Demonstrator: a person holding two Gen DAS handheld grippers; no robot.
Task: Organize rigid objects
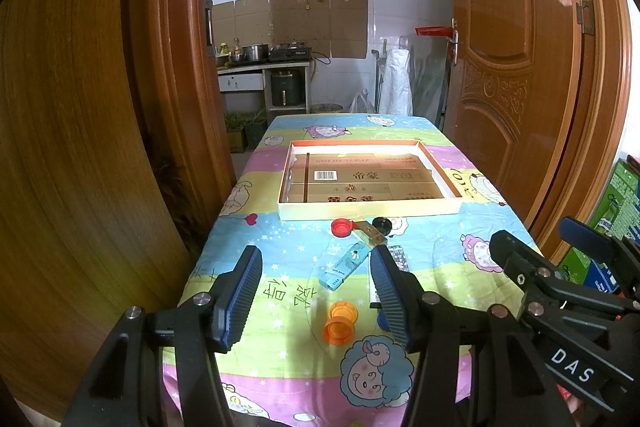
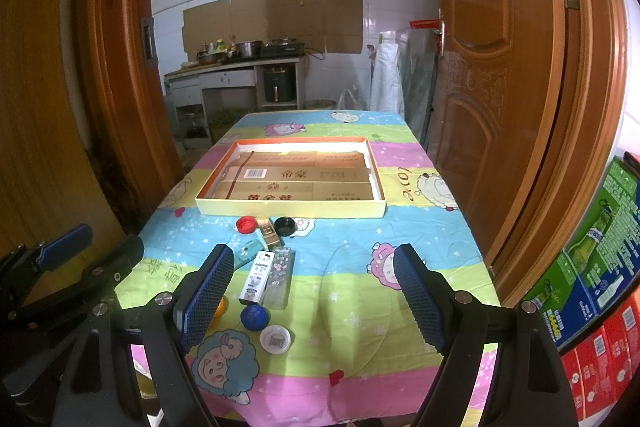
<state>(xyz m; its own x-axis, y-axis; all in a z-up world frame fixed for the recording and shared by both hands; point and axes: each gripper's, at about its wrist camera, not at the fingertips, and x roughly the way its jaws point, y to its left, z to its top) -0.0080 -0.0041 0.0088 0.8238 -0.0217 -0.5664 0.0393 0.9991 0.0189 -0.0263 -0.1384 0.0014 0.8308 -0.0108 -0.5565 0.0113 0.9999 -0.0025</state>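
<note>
Your nearest piece is the orange cap [image 1: 339, 323], lying on its side on the tablecloth [image 1: 288, 255], well on your side of the shallow box [image 1: 368, 206] where things presumably belong. It sits ahead of and below the left gripper [image 1: 316, 297], roughly centred in the gap between the jaws, its short axis running toward the box. Just past it, closer to the box, the teal lighter [image 1: 344, 265] lies slanted, its long axis crossing the jaw line at an angle, so the cap looks like the simpler first pick. The red cap [image 1: 341, 227], gold lighter [image 1: 370, 235] and black cap [image 1: 382, 225] sit almost against the box's near wall.

Your left gripper is spread wide with nothing between the pads, tilted downward toward the table. Your right gripper [image 2: 314, 301] is likewise released and empty, pitched down beside it; the white lighter [image 2: 258, 277], clear lighter [image 2: 280, 277], blue cap [image 2: 255, 316] and white cap [image 2: 275, 339] lie toward its left jaw, not centred.
</note>
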